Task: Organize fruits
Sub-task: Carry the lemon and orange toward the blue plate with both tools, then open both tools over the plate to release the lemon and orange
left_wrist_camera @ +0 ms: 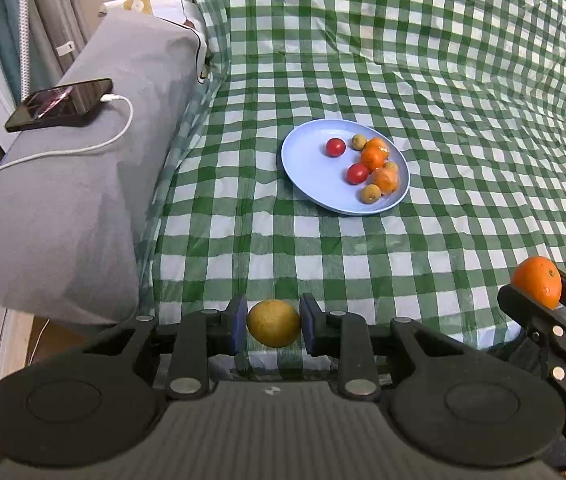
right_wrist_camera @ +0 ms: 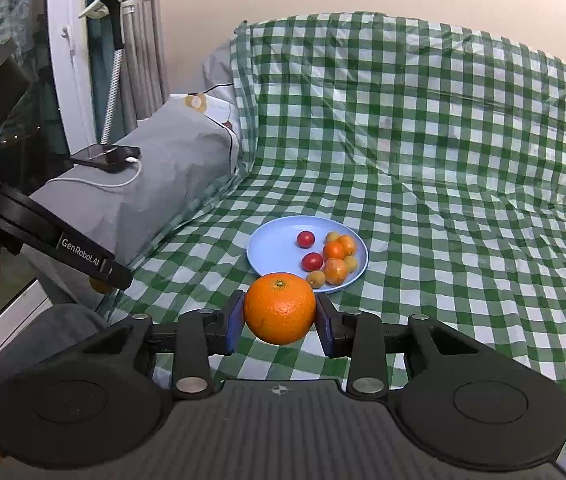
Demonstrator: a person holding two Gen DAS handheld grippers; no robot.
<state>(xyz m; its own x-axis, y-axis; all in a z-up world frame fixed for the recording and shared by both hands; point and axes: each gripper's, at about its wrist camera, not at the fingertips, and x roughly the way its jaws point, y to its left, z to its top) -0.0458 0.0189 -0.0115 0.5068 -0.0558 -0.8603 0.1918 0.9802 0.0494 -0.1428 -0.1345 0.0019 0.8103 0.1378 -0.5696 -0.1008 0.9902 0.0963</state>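
**Both grippers loaded, short of plate**

Left gripper clenched on yellow-green fruit, near side of blue plate. Right gripper grasping orange just before plate (seven small fruits already on it). Checked cloth beneath.

The orange between the right gripper's fingers hides the near rim of the blue plate ahead. The small yellowish fruits there are too small to name. The left gripper is cut off at the picture's left edge, fingertips unseen.
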